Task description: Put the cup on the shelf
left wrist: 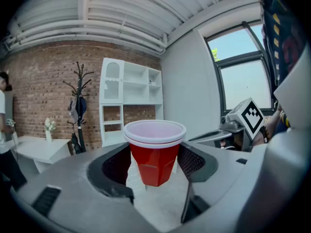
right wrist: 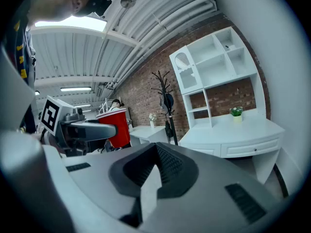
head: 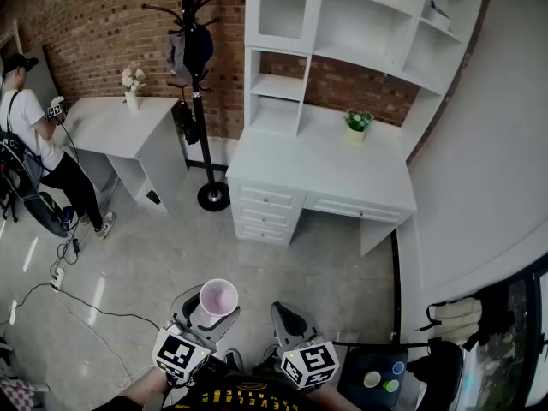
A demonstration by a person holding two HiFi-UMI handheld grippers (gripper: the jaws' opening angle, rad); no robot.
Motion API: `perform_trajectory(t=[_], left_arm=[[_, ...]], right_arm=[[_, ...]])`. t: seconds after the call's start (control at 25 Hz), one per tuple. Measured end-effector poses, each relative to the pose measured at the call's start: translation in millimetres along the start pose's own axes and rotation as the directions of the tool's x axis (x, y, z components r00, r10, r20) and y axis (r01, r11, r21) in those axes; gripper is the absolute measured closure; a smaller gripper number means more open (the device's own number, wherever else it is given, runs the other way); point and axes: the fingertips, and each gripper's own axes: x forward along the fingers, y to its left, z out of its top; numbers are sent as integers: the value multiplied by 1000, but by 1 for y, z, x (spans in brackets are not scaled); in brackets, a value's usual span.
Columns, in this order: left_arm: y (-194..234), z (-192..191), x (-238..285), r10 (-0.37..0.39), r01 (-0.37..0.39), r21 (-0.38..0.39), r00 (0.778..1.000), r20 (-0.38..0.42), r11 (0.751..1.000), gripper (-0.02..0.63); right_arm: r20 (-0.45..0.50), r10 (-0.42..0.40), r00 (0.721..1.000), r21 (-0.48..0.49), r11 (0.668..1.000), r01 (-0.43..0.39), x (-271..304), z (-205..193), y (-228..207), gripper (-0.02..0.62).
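Cup (left wrist: pixel 154 144) upright, clamped in left claw (left wrist: pixel 154 165); right claw (right wrist: pixel 156 152) empty, jaws together. White shelf (head: pixel 276 86) over bench (head: pixel 325 169) across the floor (head: pixel 171 255), well apart from left claw.

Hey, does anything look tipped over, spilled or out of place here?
Nothing stands out. The red cup sits upright, gripped in the left tongs. The potted plant stands straight on the white desk, and no spill shows on the floor.
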Motion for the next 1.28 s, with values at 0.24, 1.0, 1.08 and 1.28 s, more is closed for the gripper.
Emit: perform_trajectory(t=[0.24,1.0,1.08,1.28], left_arm=[[36,-24,-29,-8,8,-41,1000,3,999,310],[40,-17,-86,-23,21,34,998,53,999,310],[46,-21,-92,-11,10,35,999,50,999,310],[72,-25,-100,50,-50,16,998,47,999,310]], right_arm=[[-23,-11,1000,6,1000,11,23,-21,39,603],[77,-60,995,21,998,59,14,-8,85,603],[62,-62,996,29,998,60,18,-12,87,603],[38,-49,998,27,998,48,35,-13,88,603]])
